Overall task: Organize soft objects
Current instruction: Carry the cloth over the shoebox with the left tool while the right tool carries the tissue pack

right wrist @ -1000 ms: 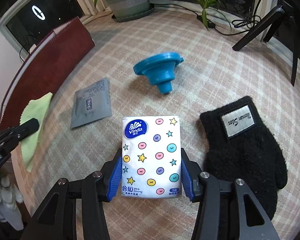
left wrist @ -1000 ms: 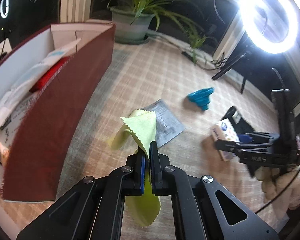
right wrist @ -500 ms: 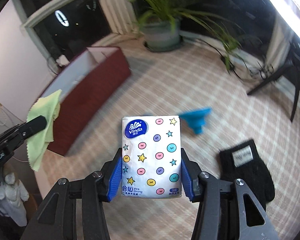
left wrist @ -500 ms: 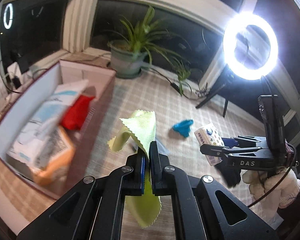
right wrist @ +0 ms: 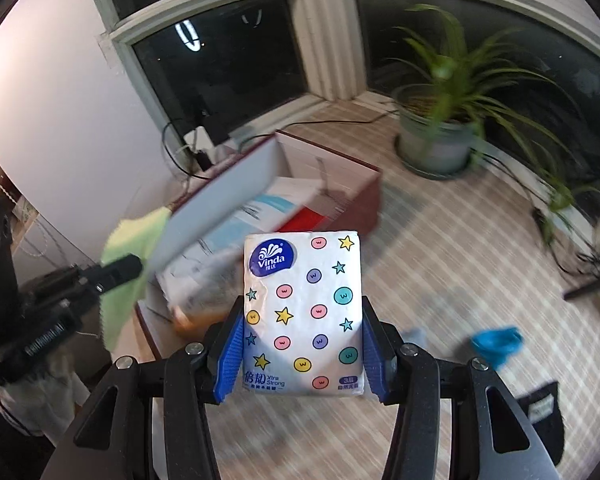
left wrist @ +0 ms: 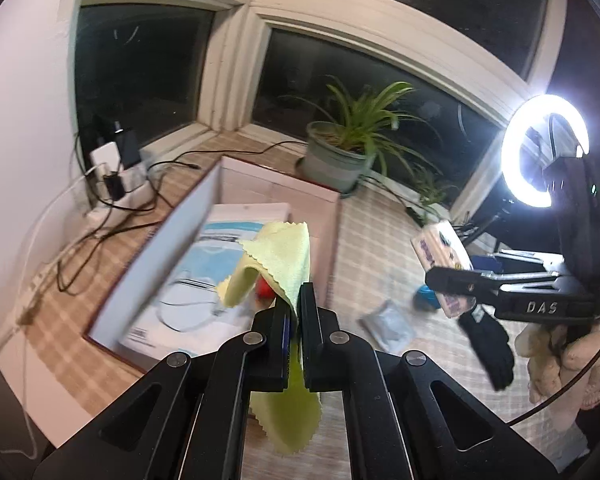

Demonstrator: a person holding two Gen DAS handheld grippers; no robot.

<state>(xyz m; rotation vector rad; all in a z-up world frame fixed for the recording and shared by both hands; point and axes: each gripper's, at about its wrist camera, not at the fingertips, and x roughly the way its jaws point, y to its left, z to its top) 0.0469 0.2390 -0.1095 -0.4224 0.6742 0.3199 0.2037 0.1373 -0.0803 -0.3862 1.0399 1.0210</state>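
My left gripper (left wrist: 298, 300) is shut on a yellow-green cloth (left wrist: 278, 256), which hangs above the near edge of an open dark red box (left wrist: 332, 232). The box holds a blue-and-white packet (left wrist: 204, 276) and something red (left wrist: 265, 289). My right gripper (right wrist: 303, 320) is shut on a white tissue pack (right wrist: 306, 312) with coloured dots and stars, held up over the rug to the right of the box (right wrist: 364, 196). From the left wrist view the right gripper (left wrist: 444, 280) carries the tissue pack (left wrist: 440, 248) at the right. The right wrist view has the left gripper (right wrist: 116, 272) and the cloth (right wrist: 132, 240) at its left.
On the checked rug lie a black glove (left wrist: 488, 344), a grey pouch (left wrist: 388, 322) and a blue funnel (right wrist: 498, 342). A potted plant (left wrist: 340, 156) stands by the window, a lit ring light (left wrist: 544, 156) at the right. Chargers and cables (left wrist: 112, 184) lie left of the box.
Both grippers have risen and swung toward the red box, each keeping its load. The box's inside now shows from above; the rug items have dropped back to the lower right.
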